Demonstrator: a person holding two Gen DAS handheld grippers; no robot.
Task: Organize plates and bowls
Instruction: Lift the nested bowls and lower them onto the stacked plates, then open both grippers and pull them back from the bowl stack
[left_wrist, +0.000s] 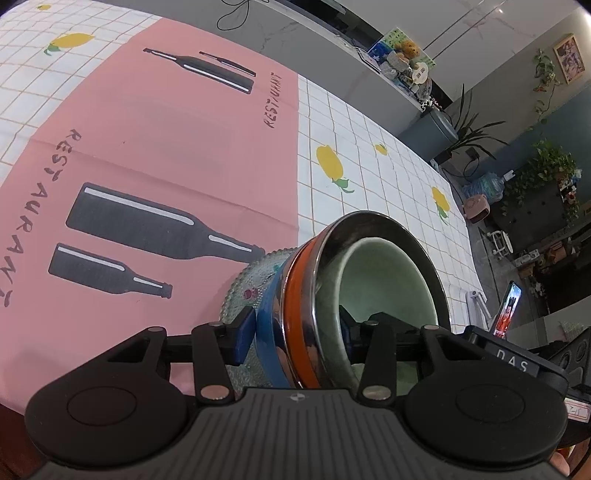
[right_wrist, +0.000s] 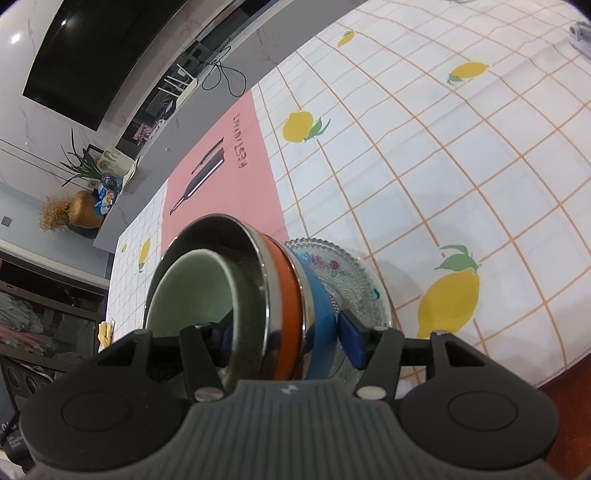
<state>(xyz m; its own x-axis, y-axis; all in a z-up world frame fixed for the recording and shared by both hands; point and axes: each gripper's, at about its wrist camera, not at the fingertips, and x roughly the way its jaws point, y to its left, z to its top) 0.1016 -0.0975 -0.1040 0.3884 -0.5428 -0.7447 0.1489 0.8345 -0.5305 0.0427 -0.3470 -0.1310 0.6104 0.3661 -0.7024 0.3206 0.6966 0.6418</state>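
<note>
stack: your nested pile, pale green ceramic bowl inside the orange-banded steel bowl, blue bowl and beaded glass plate beneath

left claw: clamped across the stack's rim, one pad under the plate, the other inside the green bowl

right claw: straddling the opposite rim; outer pad looks barely off the blue bowl, so grip's unclear

table: checked lemon-print tablecloth lies beyond both claws

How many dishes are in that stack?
4 visible: pale green ceramic bowl innermost, orange-banded steel bowl around it, blue dish next, beaded clear glass plate outermost. More may be hidden.
</note>
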